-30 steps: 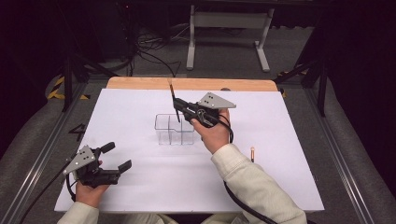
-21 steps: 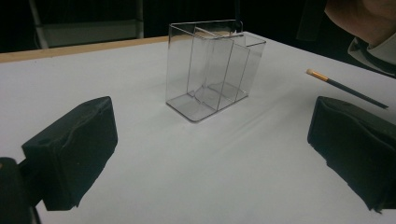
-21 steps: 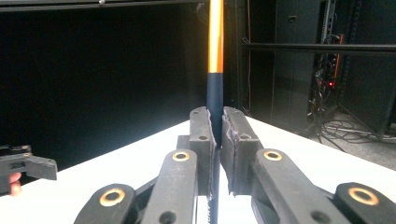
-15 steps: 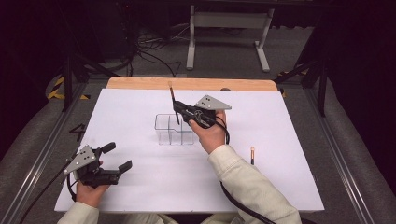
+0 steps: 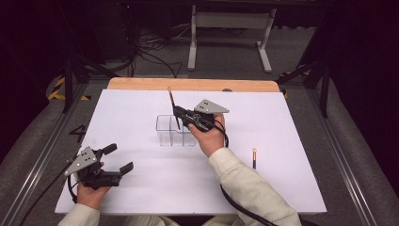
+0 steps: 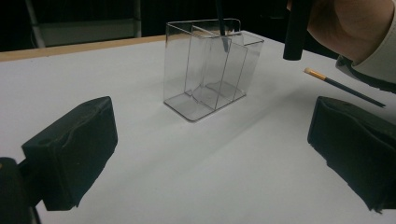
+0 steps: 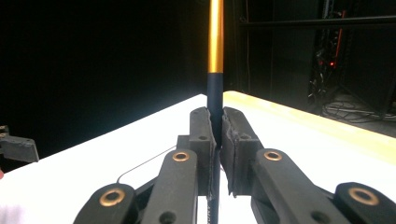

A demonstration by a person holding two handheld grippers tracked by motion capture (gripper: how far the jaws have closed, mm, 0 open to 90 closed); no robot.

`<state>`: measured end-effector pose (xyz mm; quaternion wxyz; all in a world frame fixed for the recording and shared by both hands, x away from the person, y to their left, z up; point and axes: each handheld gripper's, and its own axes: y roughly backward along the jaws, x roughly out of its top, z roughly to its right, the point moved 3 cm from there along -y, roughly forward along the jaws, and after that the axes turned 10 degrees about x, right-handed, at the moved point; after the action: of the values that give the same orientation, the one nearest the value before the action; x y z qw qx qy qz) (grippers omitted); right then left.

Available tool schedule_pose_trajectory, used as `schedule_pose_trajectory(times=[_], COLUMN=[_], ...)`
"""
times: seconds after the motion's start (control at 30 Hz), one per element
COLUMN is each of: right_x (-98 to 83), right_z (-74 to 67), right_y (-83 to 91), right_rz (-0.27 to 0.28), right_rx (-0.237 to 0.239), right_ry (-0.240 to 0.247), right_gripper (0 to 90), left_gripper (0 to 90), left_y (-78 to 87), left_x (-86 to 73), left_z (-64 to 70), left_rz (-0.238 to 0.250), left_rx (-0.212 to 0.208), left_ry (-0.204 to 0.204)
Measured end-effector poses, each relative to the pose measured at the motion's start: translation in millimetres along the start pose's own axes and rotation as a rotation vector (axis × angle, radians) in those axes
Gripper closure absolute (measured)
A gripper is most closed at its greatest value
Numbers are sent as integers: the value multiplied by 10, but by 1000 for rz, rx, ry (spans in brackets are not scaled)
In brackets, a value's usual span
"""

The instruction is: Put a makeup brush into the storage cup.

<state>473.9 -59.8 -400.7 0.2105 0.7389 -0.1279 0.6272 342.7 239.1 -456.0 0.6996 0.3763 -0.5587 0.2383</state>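
Observation:
A clear plastic organizer point(image 5: 175, 130) with several compartments stands mid-table, also seen in the left gripper view point(image 6: 210, 70). My right gripper point(image 5: 181, 115) hovers just over its right side, shut on a thin dark stick with a gold upper part point(image 5: 172, 101). The stick stands nearly upright between the pads point(image 7: 215, 42), and its lower end dips into a back compartment point(image 6: 223, 37). A second stick point(image 5: 254, 157) lies flat on the table to the right point(image 6: 343, 87). My left gripper point(image 5: 118, 158) rests at the front left, open, with nothing between its jaws point(image 6: 212, 126).
The white tabletop point(image 5: 282, 117) ends in a wooden strip point(image 5: 193, 84) at the back. Beyond it, a metal stand point(image 5: 228, 21) and cables lie on the dark floor. Rails run along both table sides.
My right hand has sunk a little, bringing the held stick lower into the organizer. The left gripper has stayed where it was.

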Motion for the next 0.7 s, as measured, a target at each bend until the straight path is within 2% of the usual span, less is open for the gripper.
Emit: schedule_pose_trajectory(times=[0.37,0.7], right_x=[-100,-192], right_z=[-14,-8], right_y=[-54,-53], right_rz=[-30,-66], right_rx=[9,-15], right_ry=[-18,-37], right_gripper=[834,834], left_gripper=[23,24], left_y=[-2,1], left_x=[-2,0], left_z=[8,6], left_rz=[0,-2], left_rx=[-3,-3], left_ry=[2,1])
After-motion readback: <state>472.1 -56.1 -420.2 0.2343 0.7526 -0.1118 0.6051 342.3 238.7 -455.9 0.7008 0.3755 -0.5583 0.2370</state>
